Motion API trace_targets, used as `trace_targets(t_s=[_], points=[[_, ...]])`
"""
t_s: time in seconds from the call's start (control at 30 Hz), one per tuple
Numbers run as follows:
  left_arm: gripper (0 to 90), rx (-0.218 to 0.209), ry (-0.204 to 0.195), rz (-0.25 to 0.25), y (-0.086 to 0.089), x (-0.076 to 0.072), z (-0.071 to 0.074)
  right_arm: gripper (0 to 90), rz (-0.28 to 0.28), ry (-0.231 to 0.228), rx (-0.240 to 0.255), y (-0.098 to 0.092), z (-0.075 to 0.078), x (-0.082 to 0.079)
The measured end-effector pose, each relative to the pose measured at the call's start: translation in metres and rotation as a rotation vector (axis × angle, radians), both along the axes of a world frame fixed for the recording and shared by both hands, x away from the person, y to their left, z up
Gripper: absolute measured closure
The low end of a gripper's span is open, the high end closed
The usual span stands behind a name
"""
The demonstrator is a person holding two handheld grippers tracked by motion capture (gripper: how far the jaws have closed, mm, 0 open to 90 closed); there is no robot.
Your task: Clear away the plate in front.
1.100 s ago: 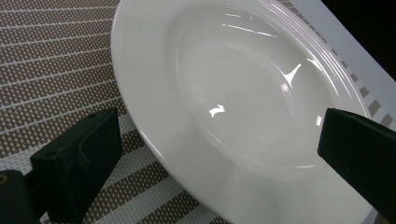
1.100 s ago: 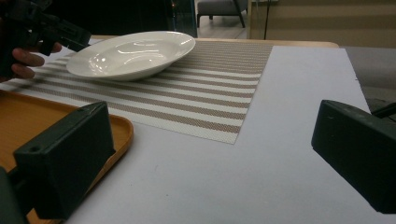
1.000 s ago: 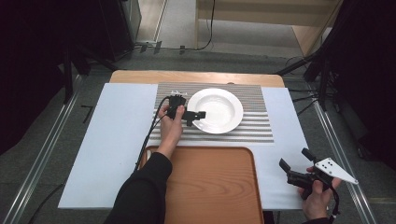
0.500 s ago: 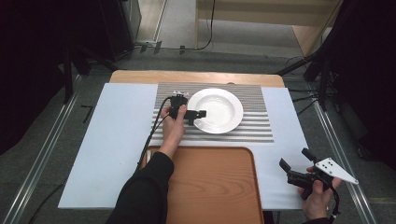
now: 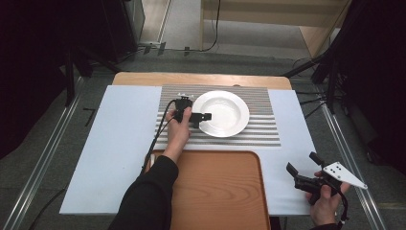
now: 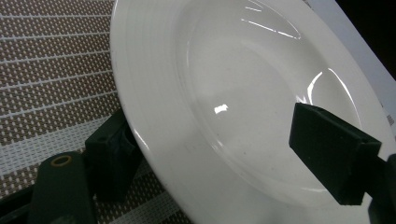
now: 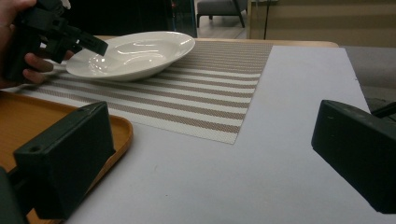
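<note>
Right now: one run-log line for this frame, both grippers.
left gripper: jaws astride white plate rim, one over, one under | right gripper: open, idle, off mat | plate: on striped mat | wooden tray: empty

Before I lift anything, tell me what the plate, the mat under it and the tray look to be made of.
Plate: probably glazed ceramic; glossy white with sharp highlights, though hard plastic can't be ruled out.
Mat: seemingly woven vinyl or fabric; a fine matte weave in brown and white stripes.
Tray: apparently wood or wood-look laminate; orange-brown grain, smooth satin surface, raised rounded rim.
</note>
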State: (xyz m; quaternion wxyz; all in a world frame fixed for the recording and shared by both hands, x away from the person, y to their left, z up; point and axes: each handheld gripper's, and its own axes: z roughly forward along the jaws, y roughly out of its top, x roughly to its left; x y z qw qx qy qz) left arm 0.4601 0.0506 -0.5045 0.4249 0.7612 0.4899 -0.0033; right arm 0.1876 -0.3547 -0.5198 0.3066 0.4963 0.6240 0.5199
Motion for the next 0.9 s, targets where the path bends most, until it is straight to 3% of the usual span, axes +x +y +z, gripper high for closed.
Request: trace_targets(t_s=[0.3,0.6,0.67,0.7,0.73,0.9], points=[[19.1,-0.011,0.015,0.024,-0.0056,0.0012,-0.0001,0.0,0.000,-0.001,0.001,-0.0003,0.0000,0.0000],[19.8,0.018,0.019,0.042,-0.0079,-0.0013,0.0013,0.0,-0.002,0.003,0.001,0.0000,-0.0001,0.0003],[26.7,0.032,0.034,0.083,-0.0074,-0.0011,0.0027,0.0,-0.002,0.003,-0.003,0.0001,-0.0001,0.0005],[34.7,0.034,0.038,0.099,-0.0067,-0.0009,0.0029,0.0,-0.003,0.005,-0.004,0.0004,-0.0001,0.0006],[34.7,0.039,0.037,0.106,-0.0061,-0.0010,0.0029,0.0,-0.003,0.005,-0.004,0.0004,-0.0001,0.0006],[54.0,0.094,0.031,0.142,-0.0042,-0.0012,0.0037,0.0,-0.004,0.007,-0.003,0.0005,-0.0001,0.0007]])
